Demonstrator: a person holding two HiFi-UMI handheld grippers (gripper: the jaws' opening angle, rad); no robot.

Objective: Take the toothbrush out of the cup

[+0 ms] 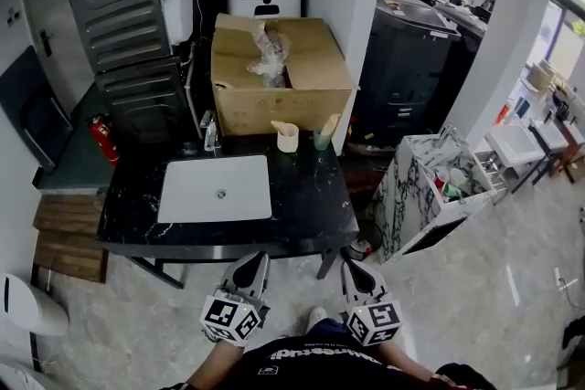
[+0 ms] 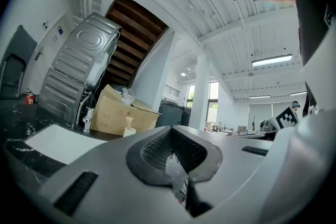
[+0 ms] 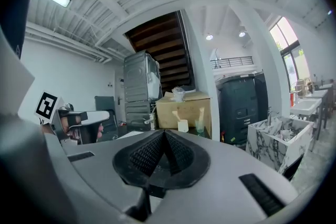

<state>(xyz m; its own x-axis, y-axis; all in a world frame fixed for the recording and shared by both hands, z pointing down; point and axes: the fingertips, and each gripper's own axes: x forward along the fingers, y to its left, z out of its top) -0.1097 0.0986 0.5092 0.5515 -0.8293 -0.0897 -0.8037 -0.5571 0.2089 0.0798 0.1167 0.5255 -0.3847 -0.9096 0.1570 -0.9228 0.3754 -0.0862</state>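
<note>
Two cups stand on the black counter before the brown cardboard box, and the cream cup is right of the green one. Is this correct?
Not quite: in the head view the cream cup stands left of the translucent green cup. Both do stand on the black counter before the brown cardboard box.

- White lettering runs across the person's dark shirt [image 1: 297, 352], upside down in the head view and too small to read.
- Black-and-white square markers [image 1: 230, 317], patterns rather than letters, sit on the cubes of the left hand-held gripper [image 1: 254, 258] and the right hand-held gripper [image 1: 352, 265].
- Nothing else is legible.
</note>
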